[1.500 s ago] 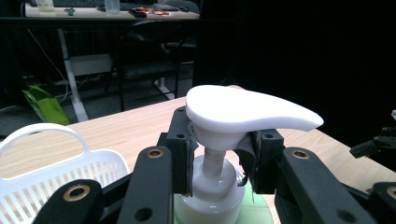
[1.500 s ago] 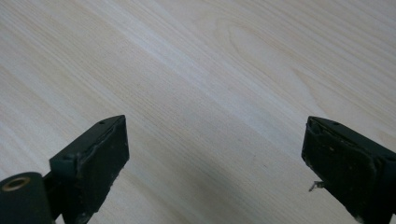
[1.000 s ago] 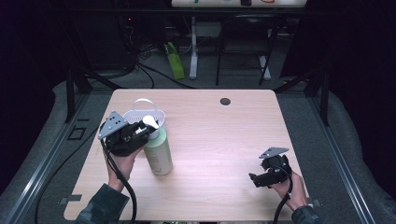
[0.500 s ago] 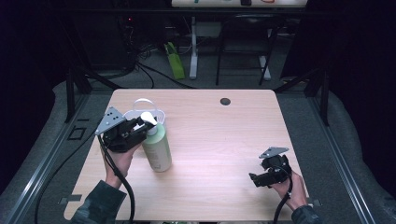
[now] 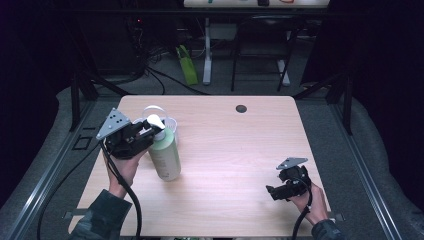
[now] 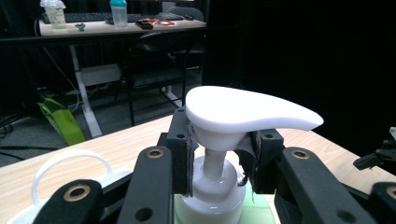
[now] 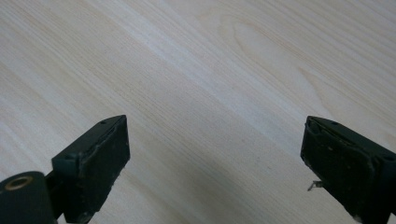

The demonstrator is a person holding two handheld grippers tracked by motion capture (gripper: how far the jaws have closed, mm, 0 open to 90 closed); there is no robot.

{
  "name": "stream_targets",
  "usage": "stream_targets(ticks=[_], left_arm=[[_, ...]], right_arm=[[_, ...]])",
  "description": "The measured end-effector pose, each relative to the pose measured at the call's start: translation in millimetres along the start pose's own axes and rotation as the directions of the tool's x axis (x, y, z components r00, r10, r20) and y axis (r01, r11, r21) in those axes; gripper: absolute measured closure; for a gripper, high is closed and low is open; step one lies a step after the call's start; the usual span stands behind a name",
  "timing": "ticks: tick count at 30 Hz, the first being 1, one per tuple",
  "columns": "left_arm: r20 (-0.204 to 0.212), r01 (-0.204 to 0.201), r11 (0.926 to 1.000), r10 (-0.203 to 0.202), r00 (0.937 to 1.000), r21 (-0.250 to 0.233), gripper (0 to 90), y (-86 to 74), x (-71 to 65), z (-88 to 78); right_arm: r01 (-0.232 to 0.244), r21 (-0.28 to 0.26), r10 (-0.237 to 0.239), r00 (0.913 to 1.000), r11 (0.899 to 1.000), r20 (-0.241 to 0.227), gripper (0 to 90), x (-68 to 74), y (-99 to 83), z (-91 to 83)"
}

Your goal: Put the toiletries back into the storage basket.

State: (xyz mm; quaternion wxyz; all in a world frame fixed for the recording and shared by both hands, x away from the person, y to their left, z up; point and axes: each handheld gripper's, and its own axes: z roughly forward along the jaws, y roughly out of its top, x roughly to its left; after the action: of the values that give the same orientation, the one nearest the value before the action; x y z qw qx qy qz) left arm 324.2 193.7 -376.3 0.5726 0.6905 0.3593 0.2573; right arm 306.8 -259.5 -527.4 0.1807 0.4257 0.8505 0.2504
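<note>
The high view looked forward and down over the whole table (image 5: 235, 150). The left gripper view sat close behind the pump bottle (image 6: 219, 140), facing the table's far edge. The right gripper view looked closely down on bare tabletop.

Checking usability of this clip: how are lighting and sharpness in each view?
High view: table evenly lit, surroundings dark, slightly soft. Left gripper view: pump bottle sharp, background dim. Right gripper view: wood grain clear, fingers slightly blurred.
</note>
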Motion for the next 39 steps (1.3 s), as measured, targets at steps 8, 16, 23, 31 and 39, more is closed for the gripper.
stream_targets(ticks=[8, 16, 23, 31, 39], left_arm=[[-0.006, 0.010, 0.9999, -0.010, 0.9999, -0.005, 67.6, 6.3, 4.3, -1.0], [-0.010, 0.004, 1.0000, -0.004, 0.9999, -0.008, 67.6, 16.3, 6.9, -1.5], [-0.025, -0.016, 0.9999, 0.016, 0.9996, -0.002, 67.6, 27.5, 9.2, -2.0], [-0.021, -0.019, 0.9996, 0.019, 0.9996, -0.019, 67.6, 39.5, 12.4, -2.8], [-0.023, -0.025, 0.9990, 0.025, 0.9994, -0.036, 67.7, 51.2, 14.4, -3.5]], right_arm=[[0.000, -0.002, 0.000, 1.0000, 1.000, 0.001, 7.5, -0.3, 0.1, -0.4], [-0.005, -0.001, 0.005, 1.0000, 1.000, 0.002, 7.7, -1.4, -0.1, -0.3], [-0.001, -0.006, 0.001, 1.0000, 1.000, 0.002, 7.6, -1.9, 0.0, -1.2], [0.002, -0.003, -0.002, 0.9999, 1.000, 0.010, 7.7, -0.3, 0.7, -1.1], [-0.006, -0.008, 0.006, 1.0000, 1.000, 0.005, 7.6, -1.2, 0.4, -0.8]])
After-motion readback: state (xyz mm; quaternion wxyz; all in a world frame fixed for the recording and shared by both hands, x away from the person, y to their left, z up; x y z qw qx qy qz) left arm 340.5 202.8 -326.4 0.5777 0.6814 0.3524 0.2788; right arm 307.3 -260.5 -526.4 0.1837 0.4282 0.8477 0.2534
